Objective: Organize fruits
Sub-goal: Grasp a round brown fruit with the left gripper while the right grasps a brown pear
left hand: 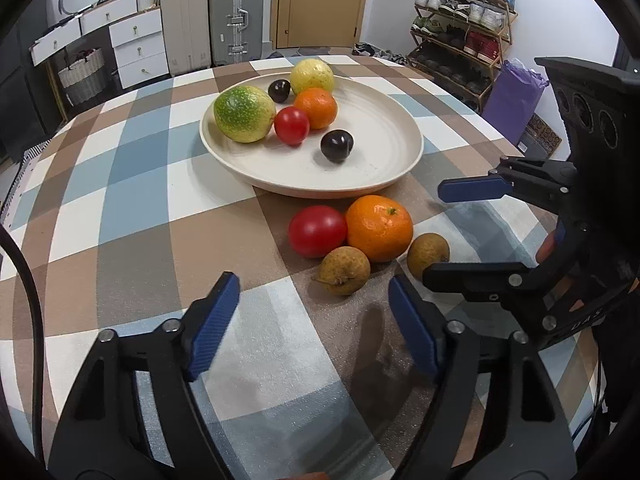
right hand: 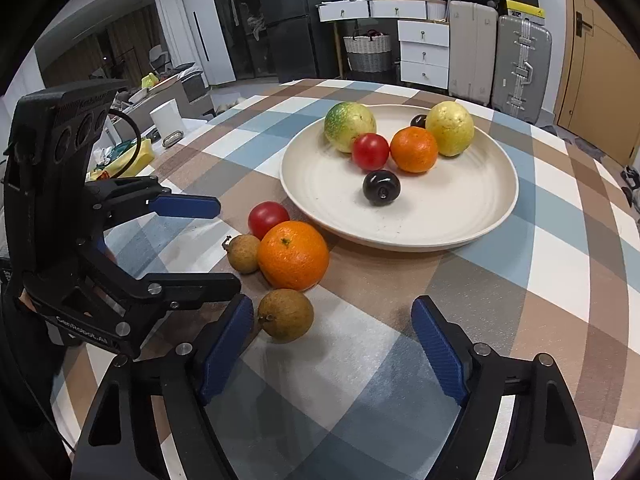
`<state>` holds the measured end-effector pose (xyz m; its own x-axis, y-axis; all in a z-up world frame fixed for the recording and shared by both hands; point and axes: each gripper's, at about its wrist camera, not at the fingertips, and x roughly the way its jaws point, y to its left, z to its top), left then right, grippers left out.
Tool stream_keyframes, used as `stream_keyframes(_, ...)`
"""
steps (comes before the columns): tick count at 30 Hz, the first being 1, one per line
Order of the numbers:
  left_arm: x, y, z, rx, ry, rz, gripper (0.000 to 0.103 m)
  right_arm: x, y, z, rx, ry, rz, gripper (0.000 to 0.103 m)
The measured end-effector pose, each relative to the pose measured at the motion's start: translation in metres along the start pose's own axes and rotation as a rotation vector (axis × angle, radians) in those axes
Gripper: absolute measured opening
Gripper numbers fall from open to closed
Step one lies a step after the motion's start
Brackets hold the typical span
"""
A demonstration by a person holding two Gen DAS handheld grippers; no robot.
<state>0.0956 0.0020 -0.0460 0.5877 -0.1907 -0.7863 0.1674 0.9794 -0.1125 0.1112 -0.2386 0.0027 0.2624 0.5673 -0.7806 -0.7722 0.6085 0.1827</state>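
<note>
left wrist view, checked tablecloth [left hand: 132, 184], suitcases [left hand: 236, 20] behind, both grippers parted, holding nothing

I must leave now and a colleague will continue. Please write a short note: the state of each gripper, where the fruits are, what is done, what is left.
Left gripper: open, empty, over the cloth just short of the loose fruits.
Right gripper: open, empty; one brown fruit lies just ahead of its left finger.
Done: six fruits on the plate: green-yellow one, yellow one, small orange, small tomato, two dark plums.
Left: four on the tablecloth in front of the plate: tomato, orange, and two brown fruits, the other by the tomato.
</note>
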Motion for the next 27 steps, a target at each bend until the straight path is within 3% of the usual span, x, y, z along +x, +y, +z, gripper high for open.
stream_keyframes(4, 0.002, -0.002, -0.001, 0.006, 0.012, -0.021, 0.065, 0.001, 0.004, -0.001, -0.014, 0.007, 0.021, 0.077)
stream_keyframes(8, 0.001, -0.006, -0.002, 0.019, 0.006, -0.054, 0.045, 0.003, 0.006, -0.001, -0.027, 0.015, 0.028, 0.071)
stream_keyframes(17, 0.004, -0.009, -0.001, 0.018, -0.011, -0.046, 0.044, 0.004, 0.009, -0.003, -0.049, 0.017, 0.028, 0.061)
stream_keyframes(23, 0.005, -0.005, 0.001, 0.002, -0.02, -0.047, 0.027, 0.004, 0.015, -0.003, -0.072, 0.018, 0.027, 0.055)
stream_keyframes(27, 0.005, -0.004, 0.002, 0.004, -0.018, -0.054, 0.025, 0.003, 0.016, -0.005, -0.077, 0.019, 0.029, 0.052)
